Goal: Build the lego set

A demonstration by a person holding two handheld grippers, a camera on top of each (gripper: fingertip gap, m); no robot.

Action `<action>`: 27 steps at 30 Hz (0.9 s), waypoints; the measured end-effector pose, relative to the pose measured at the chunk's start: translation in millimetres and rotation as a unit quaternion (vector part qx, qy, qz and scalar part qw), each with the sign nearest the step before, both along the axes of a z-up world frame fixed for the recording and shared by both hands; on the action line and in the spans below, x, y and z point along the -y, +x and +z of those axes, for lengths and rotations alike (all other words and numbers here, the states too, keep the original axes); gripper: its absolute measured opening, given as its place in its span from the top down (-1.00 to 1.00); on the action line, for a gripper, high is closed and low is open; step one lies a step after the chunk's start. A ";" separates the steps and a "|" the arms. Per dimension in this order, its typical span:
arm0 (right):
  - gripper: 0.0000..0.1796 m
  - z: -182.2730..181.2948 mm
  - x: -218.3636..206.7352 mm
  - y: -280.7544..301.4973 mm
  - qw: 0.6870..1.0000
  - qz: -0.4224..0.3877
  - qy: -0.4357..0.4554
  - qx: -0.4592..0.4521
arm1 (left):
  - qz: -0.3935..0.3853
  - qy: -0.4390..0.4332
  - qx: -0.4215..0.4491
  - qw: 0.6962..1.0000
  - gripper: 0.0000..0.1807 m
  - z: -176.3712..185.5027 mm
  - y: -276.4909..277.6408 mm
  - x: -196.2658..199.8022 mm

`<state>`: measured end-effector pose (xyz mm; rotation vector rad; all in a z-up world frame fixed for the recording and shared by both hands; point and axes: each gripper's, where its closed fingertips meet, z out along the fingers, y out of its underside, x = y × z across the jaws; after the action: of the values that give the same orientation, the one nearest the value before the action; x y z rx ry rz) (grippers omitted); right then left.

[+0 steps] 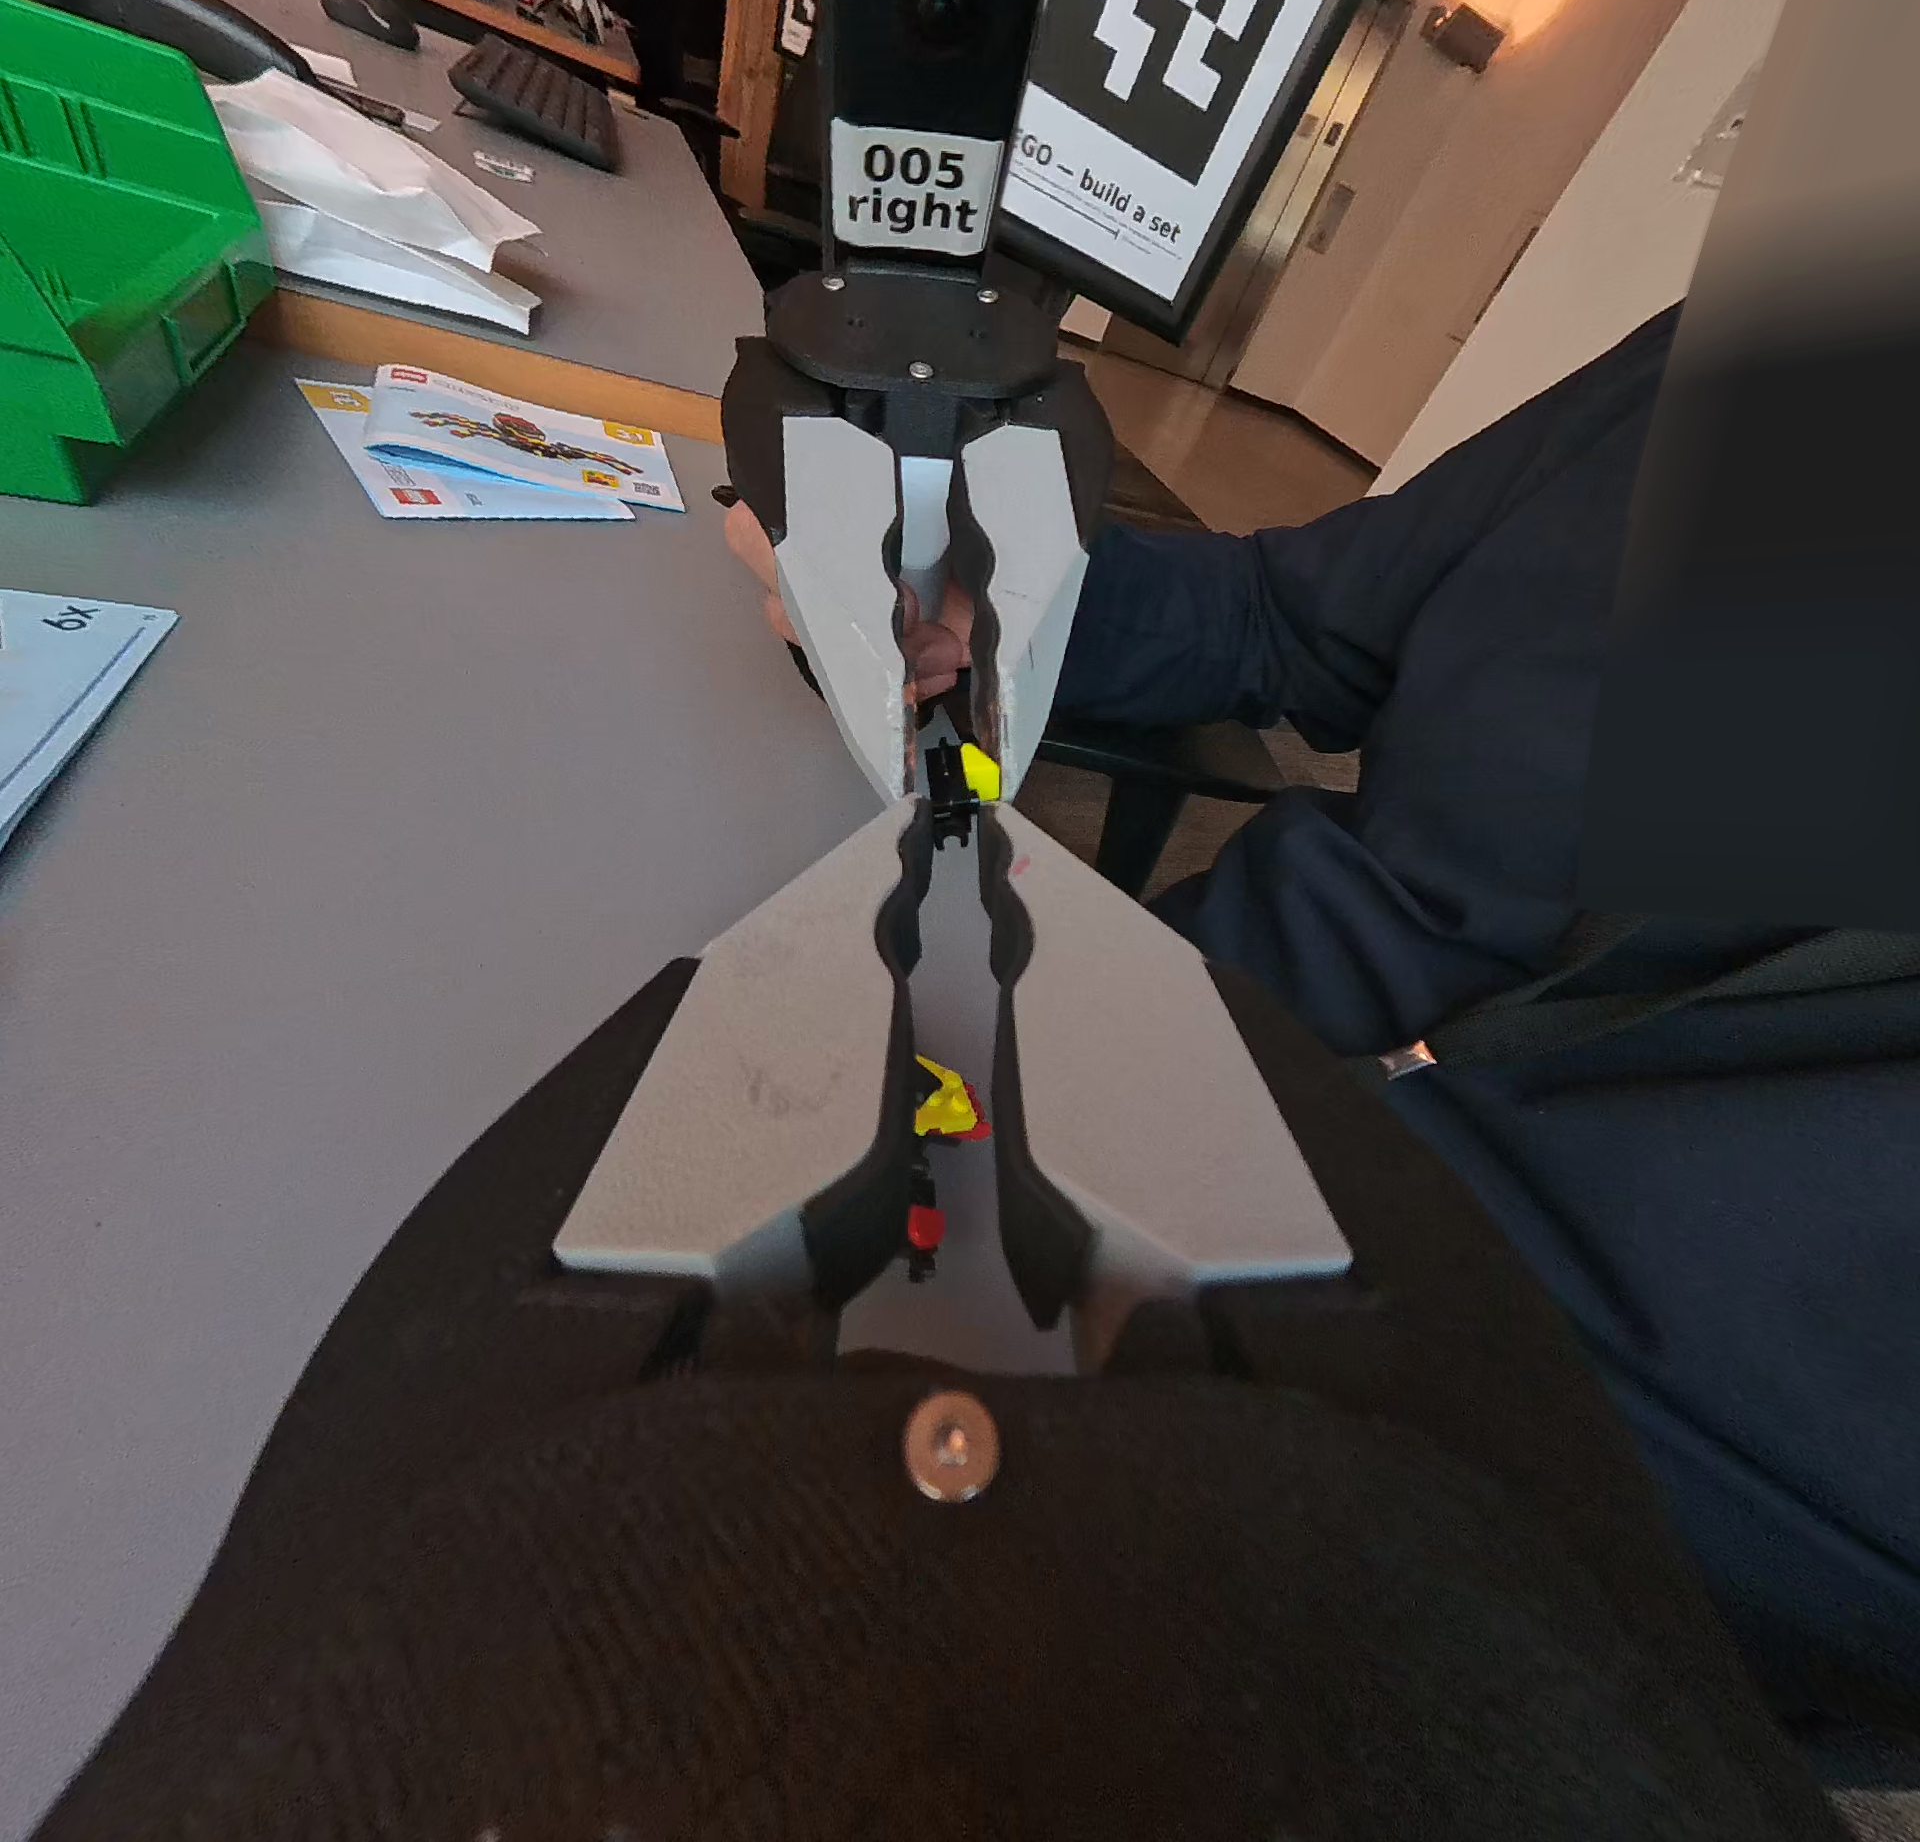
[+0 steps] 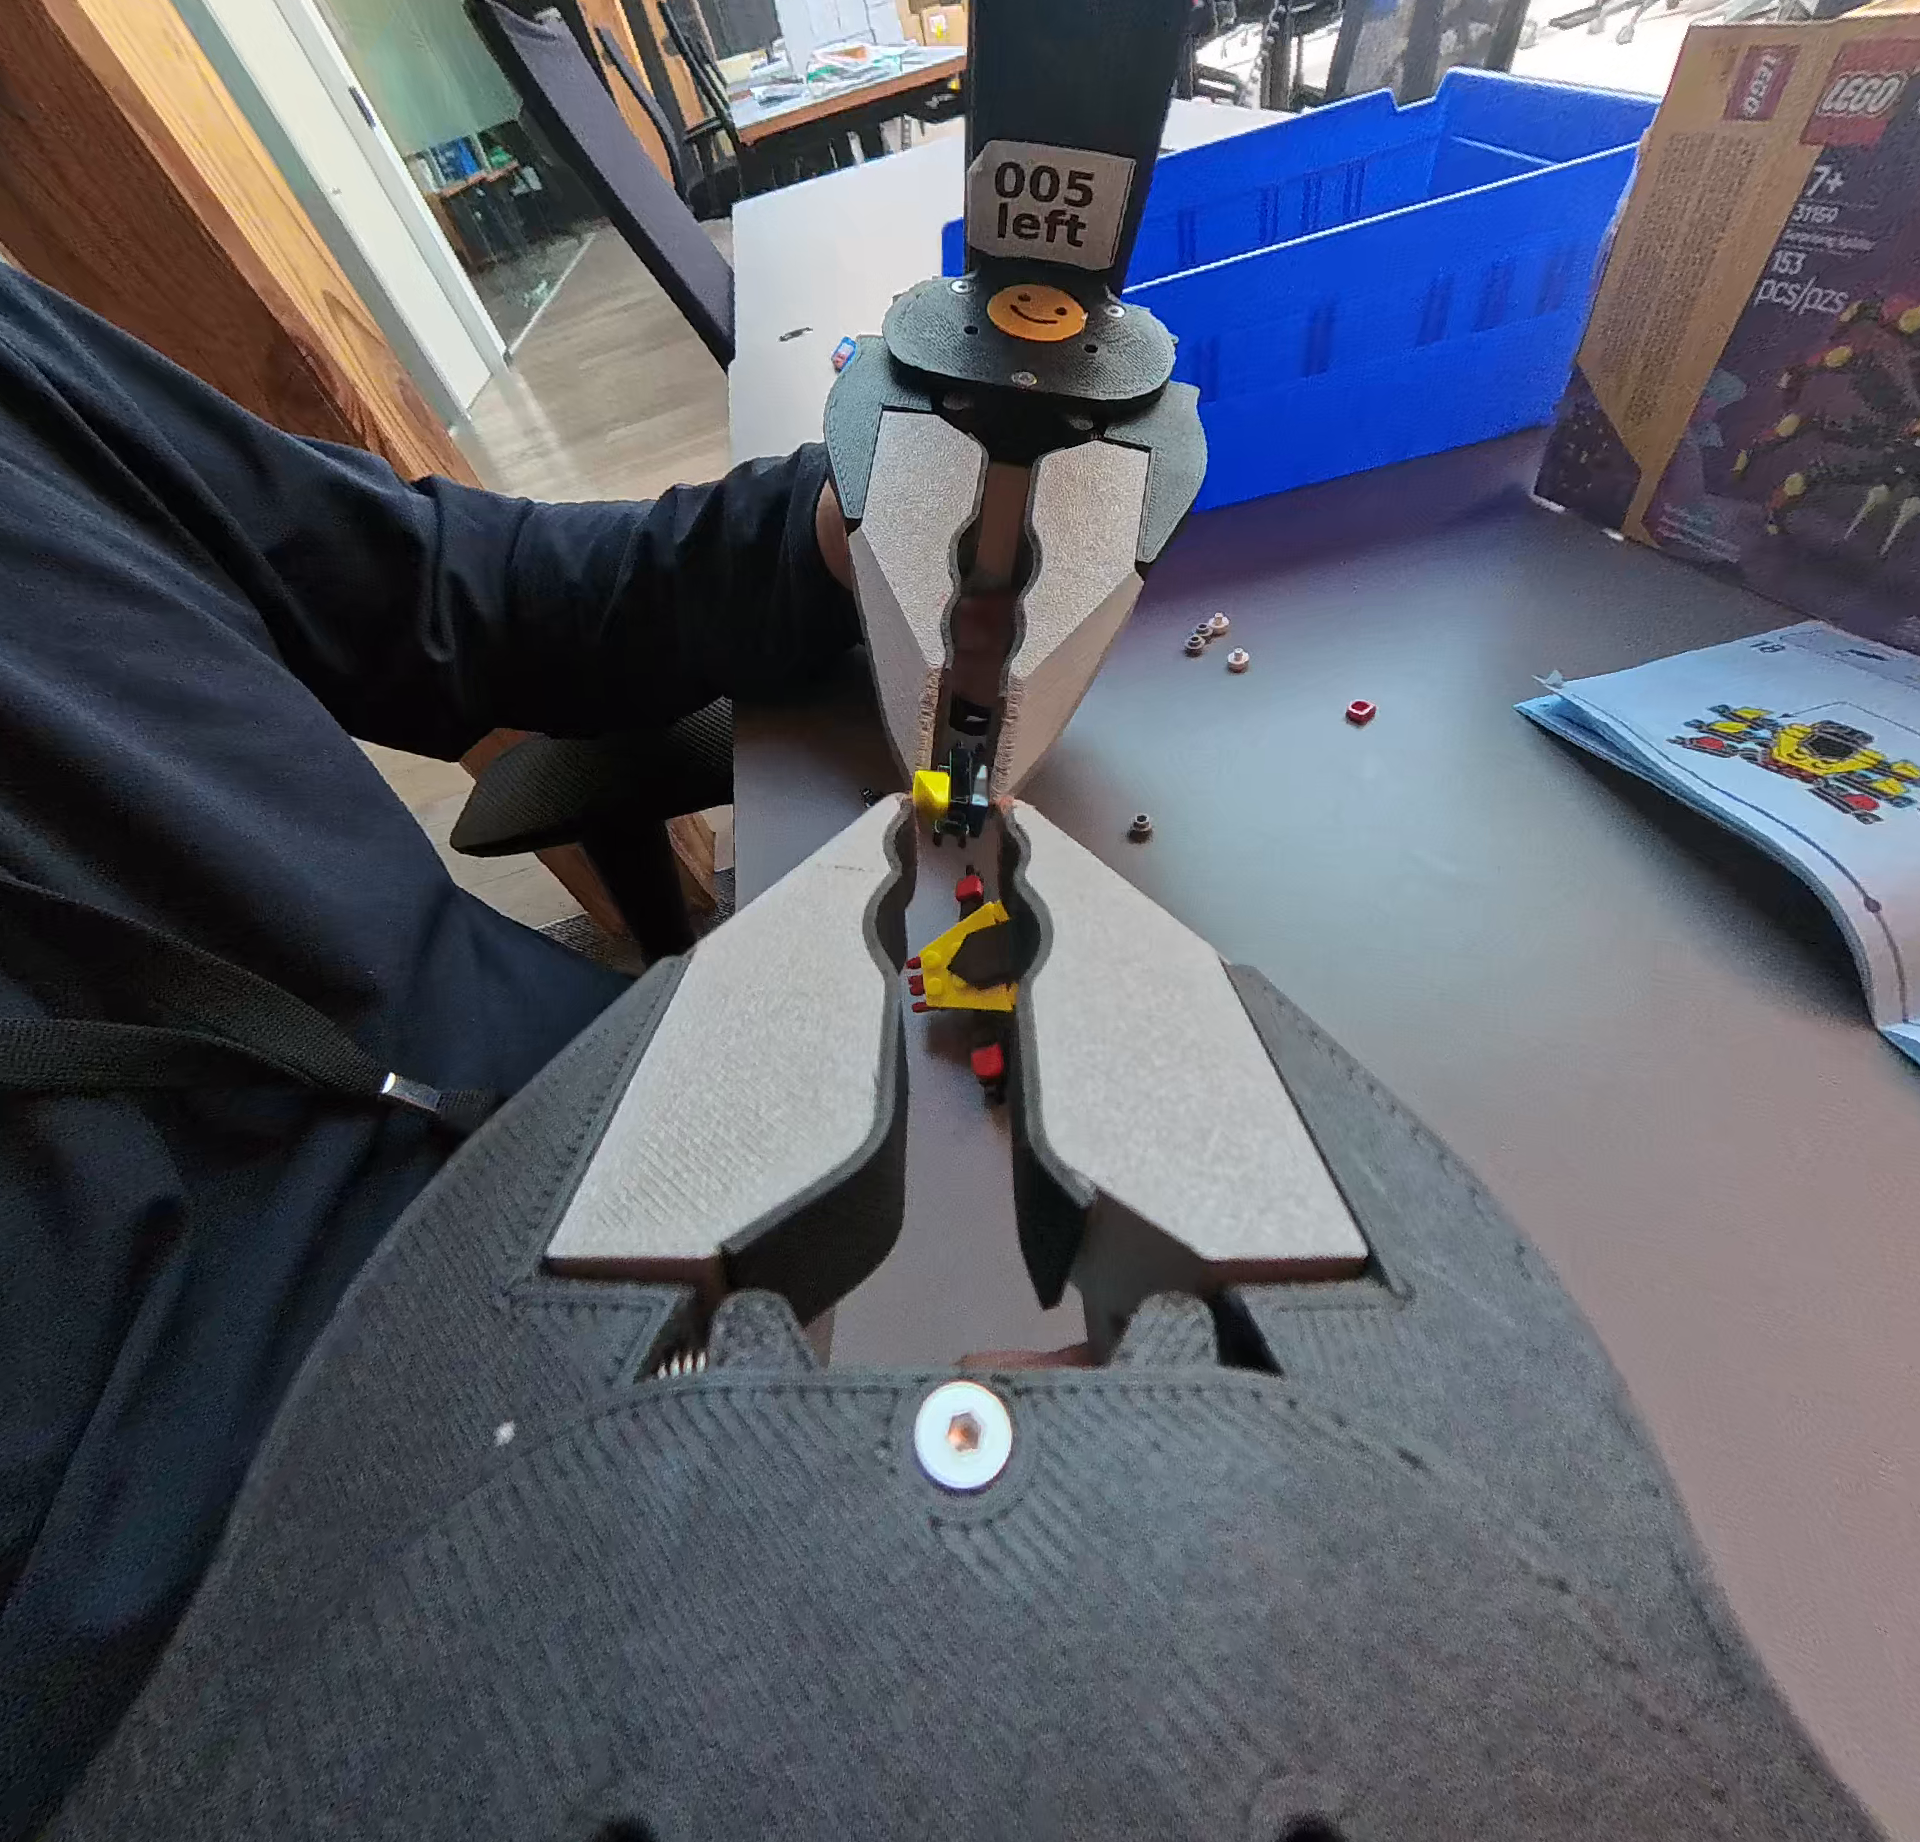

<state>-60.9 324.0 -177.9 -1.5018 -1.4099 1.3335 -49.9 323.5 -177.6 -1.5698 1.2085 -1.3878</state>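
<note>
Grey tabletop [image 2: 1455, 1013] fills the lower half of both wrist views, with an office of desks and chairs behind it. Nearest in the left wrist view, the left gripper [image 1: 948, 821] has its jaws drawn in narrow, and through the slot between its fingers a yellow, red and black lego model [image 1: 940, 1117] shows on the table below. At its tips sits a small black-and-yellow lego piece [image 1: 961, 784], where the right gripper [image 1: 954, 779] meets it tip to tip from the opposite side, its jaws also narrow; both pairs of tips close on the piece (which one bears the load cannot be told). In the right wrist view the same meeting shows mirrored: the right gripper [image 2: 956, 816] in front, the piece [image 2: 951, 800] at the tips, the left gripper [image 2: 961, 753] beyond, and the model [image 2: 971, 961] lying under the near fingers. A dark-sleeved arm [image 2: 623, 597] reaches behind the left gripper. Just past the tips, a few small round studs [image 2: 1210, 639] and a red stud [image 2: 1359, 712] lie scattered on the table. To the right an open instruction booklet [image 2: 1745, 784] rests flat. Farther back stand a blue bin [image 2: 1403, 265] and the set's box [image 2: 1766, 338]. In the left wrist view, a second booklet [image 1: 499, 452] and a green bin [image 1: 104, 265] lie farther off.
</note>
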 end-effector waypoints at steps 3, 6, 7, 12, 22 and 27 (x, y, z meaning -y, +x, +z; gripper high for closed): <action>0.85 1.3 -0.3 -0.5 1.000 -0.001 -0.011 -0.006 | 0.001 0.001 0.000 1.000 0.94 0.4 -0.4 -0.1; 0.86 1.8 -1.1 -1.3 1.000 -0.004 -0.017 -0.008 | 0.005 0.003 0.000 1.000 0.94 0.8 -0.9 -0.7; 0.85 1.9 -1.4 -1.5 1.000 -0.006 -0.021 -0.009 | 0.007 0.007 -0.001 1.000 0.94 0.7 -1.1 -1.4; 0.84 2.4 -1.8 -2.8 0.999 -0.005 -0.046 -0.021 | 0.013 0.029 -0.009 0.999 0.94 -0.2 -0.6 -1.1; 0.85 26.2 -5.7 -2.4 0.994 -0.028 -0.025 -0.100 | 0.059 0.134 0.043 0.988 0.94 24.2 -0.3 -4.9; 0.85 36.5 -2.7 -0.6 0.992 -0.042 0.039 -0.117 | 0.071 0.160 0.067 0.982 0.94 34.7 0.7 -2.0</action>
<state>-61.5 326.7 -141.4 -1.2935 -1.2240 1.3387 -49.2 325.5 -142.9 -1.2907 1.1497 -1.1249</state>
